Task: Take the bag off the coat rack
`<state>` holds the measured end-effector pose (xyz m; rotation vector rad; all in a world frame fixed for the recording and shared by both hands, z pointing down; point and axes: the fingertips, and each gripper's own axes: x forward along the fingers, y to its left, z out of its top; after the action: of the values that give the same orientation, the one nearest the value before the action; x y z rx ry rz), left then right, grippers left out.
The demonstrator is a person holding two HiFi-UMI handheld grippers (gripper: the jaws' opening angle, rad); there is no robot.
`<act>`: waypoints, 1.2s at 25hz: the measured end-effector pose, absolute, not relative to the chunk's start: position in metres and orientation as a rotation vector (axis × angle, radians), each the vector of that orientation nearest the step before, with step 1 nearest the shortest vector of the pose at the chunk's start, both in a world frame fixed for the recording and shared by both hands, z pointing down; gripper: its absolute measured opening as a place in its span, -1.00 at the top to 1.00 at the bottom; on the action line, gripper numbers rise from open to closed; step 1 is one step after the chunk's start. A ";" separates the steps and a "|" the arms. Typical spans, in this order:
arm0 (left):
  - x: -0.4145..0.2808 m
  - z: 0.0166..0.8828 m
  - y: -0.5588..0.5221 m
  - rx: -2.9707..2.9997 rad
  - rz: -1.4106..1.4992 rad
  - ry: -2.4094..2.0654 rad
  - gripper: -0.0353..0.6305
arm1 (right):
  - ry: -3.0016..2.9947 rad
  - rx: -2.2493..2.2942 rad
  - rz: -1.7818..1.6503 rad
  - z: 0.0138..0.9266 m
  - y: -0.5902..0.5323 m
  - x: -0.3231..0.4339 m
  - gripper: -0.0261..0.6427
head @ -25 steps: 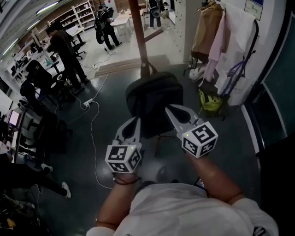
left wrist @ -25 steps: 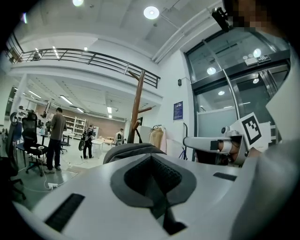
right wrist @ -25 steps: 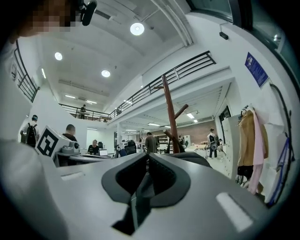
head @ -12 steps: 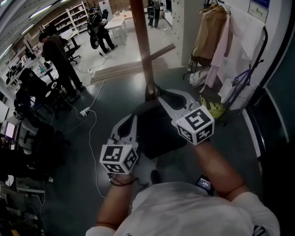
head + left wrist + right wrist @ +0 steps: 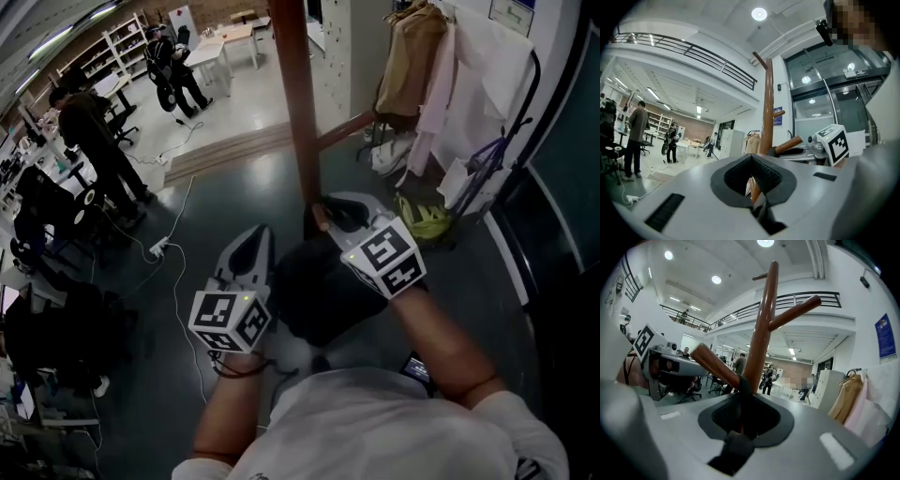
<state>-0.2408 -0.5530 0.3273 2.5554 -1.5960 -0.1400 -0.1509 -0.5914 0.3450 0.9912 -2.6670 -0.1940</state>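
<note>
Up at the brown wooden coat rack (image 5: 292,103), the right gripper (image 5: 328,208) is clamped on the strap (image 5: 739,386) of the black fabric bag (image 5: 319,295), looped over a peg (image 5: 715,365). The left gripper (image 5: 261,234) has its jaws pressed together just beside the bag.

Counts around the coat rack

One black bag (image 5: 319,291); one brown coat rack (image 5: 298,112) with three pegs (image 5: 794,310) showing; two grippers, the left gripper (image 5: 261,234) and the right gripper (image 5: 330,214); three hung garments, namely a tan coat (image 5: 403,61), a pink garment (image 5: 441,84) and a white garment (image 5: 487,75); two standing people (image 5: 89,131); one yellow-green bag (image 5: 422,217); one white power strip (image 5: 155,248).
</note>
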 end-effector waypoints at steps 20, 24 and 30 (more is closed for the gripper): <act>-0.214 0.305 -0.525 2.571 -0.204 -1.621 0.88 | -2.776 1.050 -0.386 0.291 -0.531 -0.116 0.85; -0.199 0.296 -0.495 2.564 -0.223 -1.670 0.88 | -2.861 1.072 -0.342 0.280 -0.504 -0.089 0.85; -0.164 0.300 -0.447 2.537 -0.222 -1.728 0.88 | -2.973 1.114 -0.203 0.283 -0.468 -0.038 0.86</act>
<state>-0.1641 -0.4470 0.3000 2.5372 -1.7283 -0.2221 -0.0378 -0.4676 0.2825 1.1137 -2.9734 -0.2033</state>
